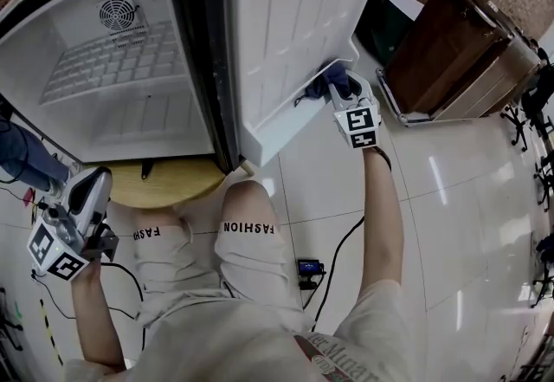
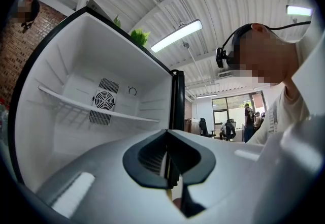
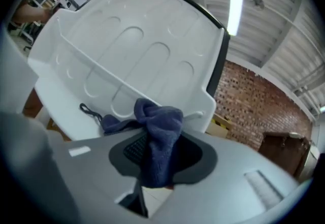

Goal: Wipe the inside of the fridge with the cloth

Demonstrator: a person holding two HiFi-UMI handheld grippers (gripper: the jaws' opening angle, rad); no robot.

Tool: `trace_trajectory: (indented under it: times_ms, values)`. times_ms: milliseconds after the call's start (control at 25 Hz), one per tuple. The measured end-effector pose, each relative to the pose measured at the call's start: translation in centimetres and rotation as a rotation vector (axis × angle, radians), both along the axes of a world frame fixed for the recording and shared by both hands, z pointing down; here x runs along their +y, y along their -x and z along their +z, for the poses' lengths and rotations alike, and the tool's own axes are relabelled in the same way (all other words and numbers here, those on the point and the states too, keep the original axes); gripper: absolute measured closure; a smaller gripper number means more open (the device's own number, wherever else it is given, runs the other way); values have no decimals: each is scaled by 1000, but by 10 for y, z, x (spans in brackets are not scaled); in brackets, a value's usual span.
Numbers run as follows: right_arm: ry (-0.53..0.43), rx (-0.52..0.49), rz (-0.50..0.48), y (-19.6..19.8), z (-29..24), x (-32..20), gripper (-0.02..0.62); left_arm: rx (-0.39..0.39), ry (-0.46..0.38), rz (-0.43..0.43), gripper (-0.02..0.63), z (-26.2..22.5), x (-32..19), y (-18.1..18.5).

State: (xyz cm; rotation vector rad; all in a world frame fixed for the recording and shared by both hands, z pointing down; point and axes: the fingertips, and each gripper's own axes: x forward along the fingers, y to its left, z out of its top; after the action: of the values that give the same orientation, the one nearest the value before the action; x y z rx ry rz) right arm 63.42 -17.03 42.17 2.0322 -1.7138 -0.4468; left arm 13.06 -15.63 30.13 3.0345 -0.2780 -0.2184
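Note:
The white fridge (image 1: 112, 86) stands open, its door (image 1: 294, 16) swung out to the right. My right gripper (image 1: 339, 93) is shut on a dark blue cloth (image 1: 325, 81), which rests against the door's lower shelf (image 1: 281, 125). In the right gripper view the cloth (image 3: 158, 136) bunches up between the jaws of the right gripper (image 3: 157, 164), with the door's inner lining (image 3: 137, 55) just behind it. My left gripper (image 1: 95, 179) hangs low at the left beside the knee, shut and empty. The left gripper (image 2: 167, 167) points at the fridge's bare inside (image 2: 101, 101).
Inside the fridge are a wire shelf (image 1: 112, 64) and a fan vent (image 1: 117, 12). A round wooden top (image 1: 164, 183) sits under the fridge. A brown wooden cabinet (image 1: 459, 51) stands at the right. A cable and small device (image 1: 310, 268) lie on the tiled floor.

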Motion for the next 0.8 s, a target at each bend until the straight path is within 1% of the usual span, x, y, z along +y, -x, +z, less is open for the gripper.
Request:
trace_trajectory:
  times_ms: [120, 200, 280, 360, 440, 520, 640, 800]
  values:
    - [44, 90, 67, 6, 0, 5, 491, -5, 6, -5, 604, -2, 2, 2]
    - [41, 87, 74, 16, 1, 28, 488, -15, 17, -15, 604, -4, 1, 5]
    - [1, 52, 56, 28, -8, 57, 488, -32, -5, -28, 604, -6, -3, 7]
    - [-57, 24, 40, 43, -28, 85, 486, -46, -61, -34, 604, -5, -8, 7]
    - [-105, -36, 27, 72, -42, 119, 485, -52, -92, -39, 604, 2, -11, 10]
    - [-129, -96, 21, 109, -47, 153, 485, -52, -78, -36, 604, 11, -16, 12]
    - [-142, -140, -15, 161, -51, 190, 483, -49, -38, -25, 604, 23, -18, 8]
    - [-130, -278, -56, 207, -48, 216, 483, -74, 4, -18, 604, 44, -14, 3]
